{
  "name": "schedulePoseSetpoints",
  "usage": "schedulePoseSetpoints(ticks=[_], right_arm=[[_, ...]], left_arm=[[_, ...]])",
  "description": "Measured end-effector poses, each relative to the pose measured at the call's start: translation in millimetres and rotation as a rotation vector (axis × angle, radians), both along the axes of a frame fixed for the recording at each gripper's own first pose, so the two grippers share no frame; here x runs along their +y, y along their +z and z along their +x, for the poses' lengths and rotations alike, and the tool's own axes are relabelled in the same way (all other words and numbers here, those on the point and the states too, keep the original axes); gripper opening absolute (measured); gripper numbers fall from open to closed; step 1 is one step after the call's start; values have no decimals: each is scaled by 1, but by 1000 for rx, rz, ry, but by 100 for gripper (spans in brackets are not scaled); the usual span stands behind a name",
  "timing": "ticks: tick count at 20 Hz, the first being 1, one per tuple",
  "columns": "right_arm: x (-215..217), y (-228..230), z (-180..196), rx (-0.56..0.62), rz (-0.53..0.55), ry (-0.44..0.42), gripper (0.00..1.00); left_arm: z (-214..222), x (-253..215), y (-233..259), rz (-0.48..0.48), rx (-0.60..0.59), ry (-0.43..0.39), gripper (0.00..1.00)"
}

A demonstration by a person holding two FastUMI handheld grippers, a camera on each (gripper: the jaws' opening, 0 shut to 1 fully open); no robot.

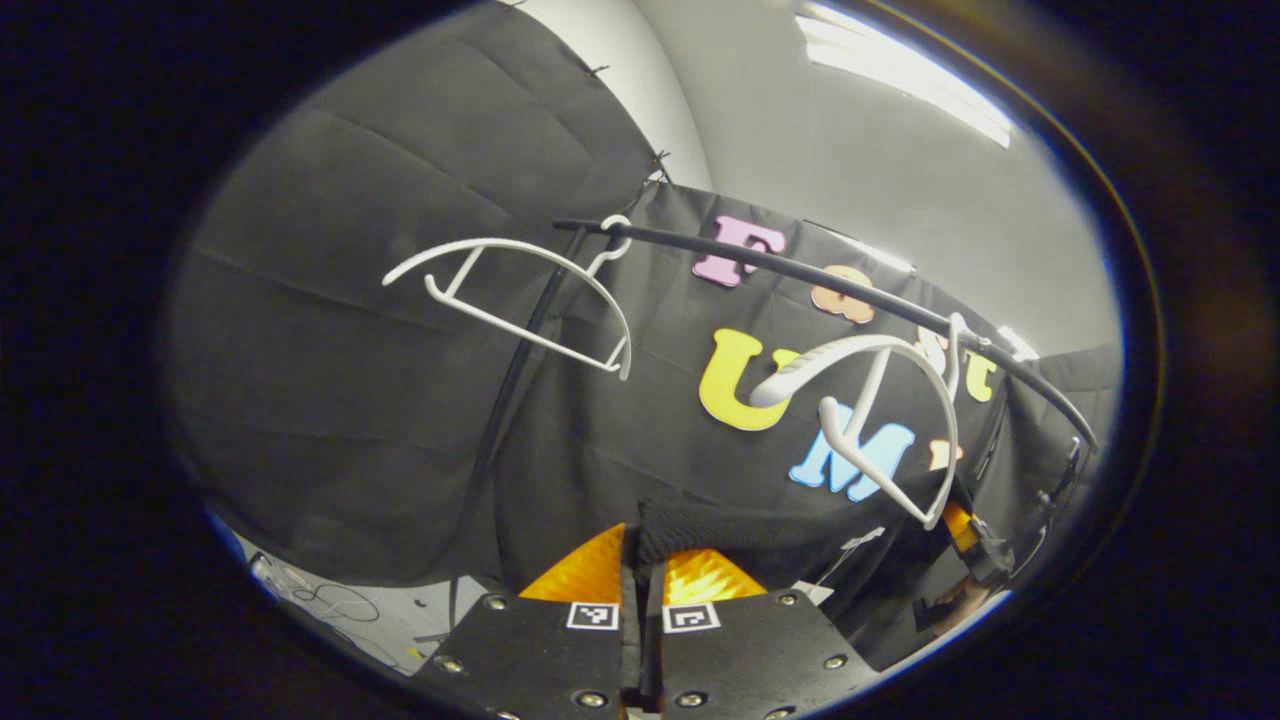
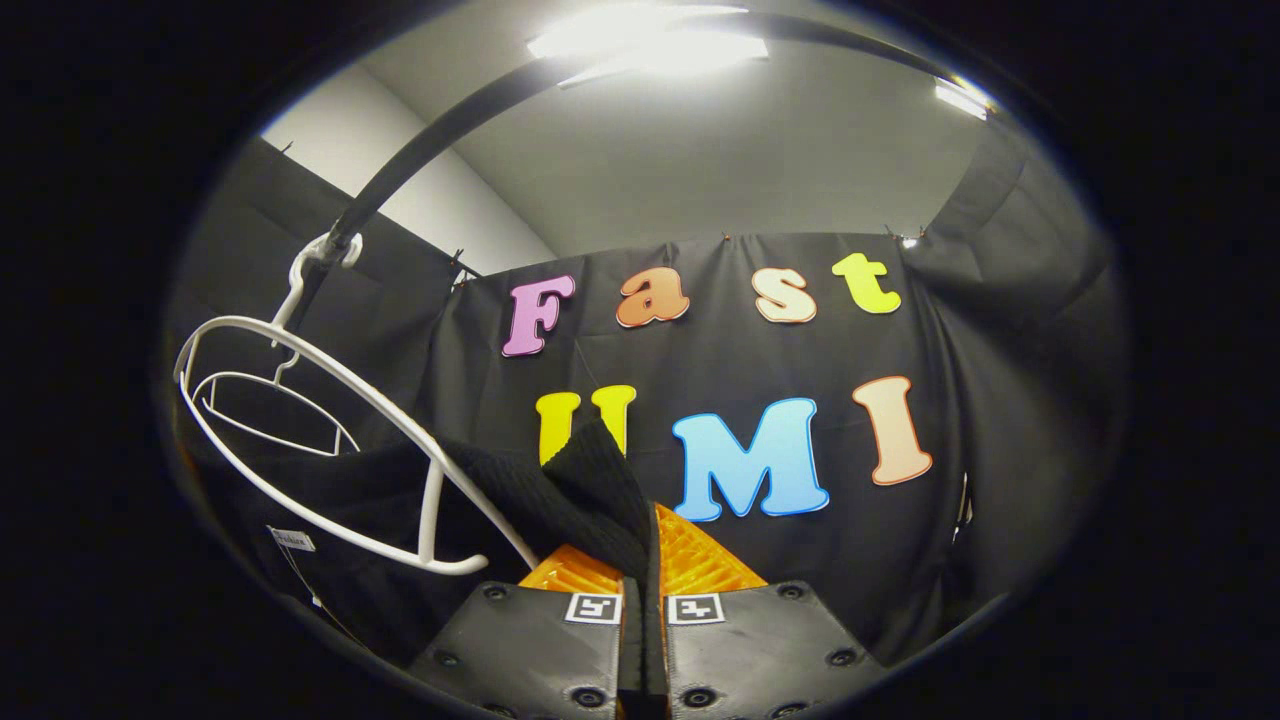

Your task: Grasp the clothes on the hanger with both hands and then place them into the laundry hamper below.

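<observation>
Left gripper [image 1: 642, 560] jaws clamped on black knit garment [image 1: 760, 535]; right gripper [image 2: 640, 570] jaws likewise pinch its fabric [image 2: 570, 490]. Garment off near white hanger [image 2: 330, 440], stretched between grippers below black rail [image 1: 800, 265]. Second bare hanger [image 1: 520, 300] on rail.

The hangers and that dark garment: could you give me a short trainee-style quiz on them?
1. True or false: both white hangers on the black rail are bare.
2. What does the right gripper pinch? A) dark garment B) rail C) hanger
3. Fill in: the left gripper is ___ on the garment.

Key: 1 true; 2 A; 3 shut.
</observation>
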State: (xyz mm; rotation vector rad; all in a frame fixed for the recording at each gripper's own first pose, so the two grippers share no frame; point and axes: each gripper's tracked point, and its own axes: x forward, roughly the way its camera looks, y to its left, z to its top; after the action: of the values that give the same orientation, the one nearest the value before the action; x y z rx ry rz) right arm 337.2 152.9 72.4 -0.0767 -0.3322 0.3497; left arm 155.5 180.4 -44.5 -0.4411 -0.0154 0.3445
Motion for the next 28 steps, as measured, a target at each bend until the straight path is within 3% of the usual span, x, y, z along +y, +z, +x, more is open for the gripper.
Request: schedulePoseSetpoints(ticks=[7, 10, 16, 23, 28], right_arm=[[-49, -62, 21, 200, 41, -94, 3], [-71, -101, 14, 330, 81, -130, 3], [-88, -142, -38, 421, 43, -203, 2], [-102, -166, -108, 490, 42, -272, 3], [-110, -189, -164, 566, 74, -330, 3]], left_arm=[[18, -43, -47, 29, 105, -86, 1], [12, -61, -62, 85, 154, -129, 1], [-18, -70, -99, 121, 244, -197, 1], [-61, -61, -110, 114, 256, -262, 2], [-68, -73, -114, 155, 262, -370, 1]])
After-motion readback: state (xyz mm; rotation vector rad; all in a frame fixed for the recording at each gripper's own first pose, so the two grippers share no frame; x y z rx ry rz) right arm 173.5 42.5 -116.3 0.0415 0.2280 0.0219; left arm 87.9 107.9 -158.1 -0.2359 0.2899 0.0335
